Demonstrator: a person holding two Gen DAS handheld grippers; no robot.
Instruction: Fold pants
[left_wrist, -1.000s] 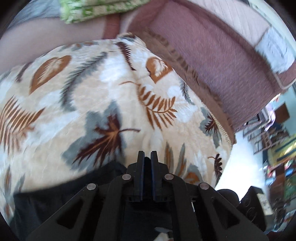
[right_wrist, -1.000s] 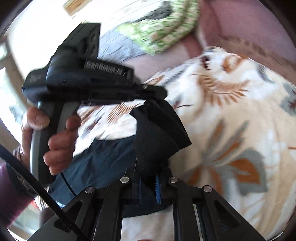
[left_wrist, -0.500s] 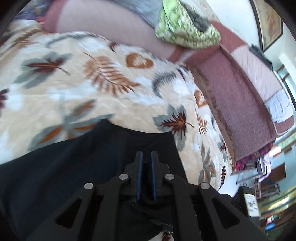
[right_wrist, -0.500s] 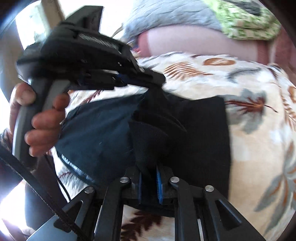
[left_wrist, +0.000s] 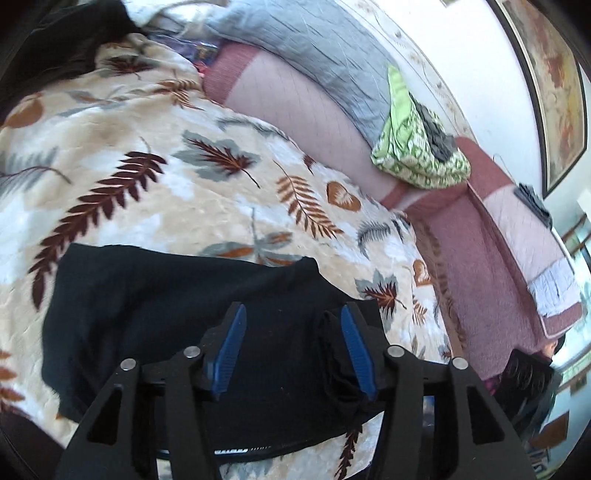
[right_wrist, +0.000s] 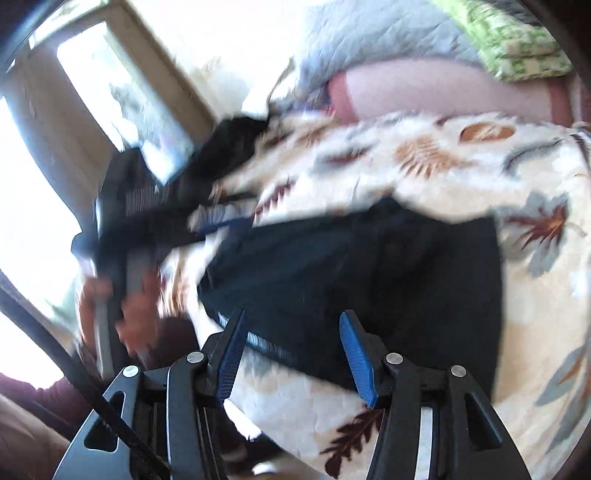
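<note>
A pair of dark pants (left_wrist: 177, 306) lies in a folded slab on a leaf-print blanket (left_wrist: 155, 192) spread over a bed, as a person works two hand-held tools above it. The left tool (left_wrist: 291, 343) hangs directly over the near edge of the garment, its jaws having just been opening and now standing partly apart; a bunched fold of cloth drapes against the inner face of one blue pad (left_wrist: 356, 354), but nothing is pinched. The right tool (right_wrist: 291, 350), jaws likewise just opened and empty, sits just off the pants' near corner (right_wrist: 354, 291). The slab's long axis runs side to side across the left tool's view, leaving the left tool nearer the fabric. A green patterned pillow (left_wrist: 421, 155) rests at the far side. The next fold likely starts from that near edge.
</note>
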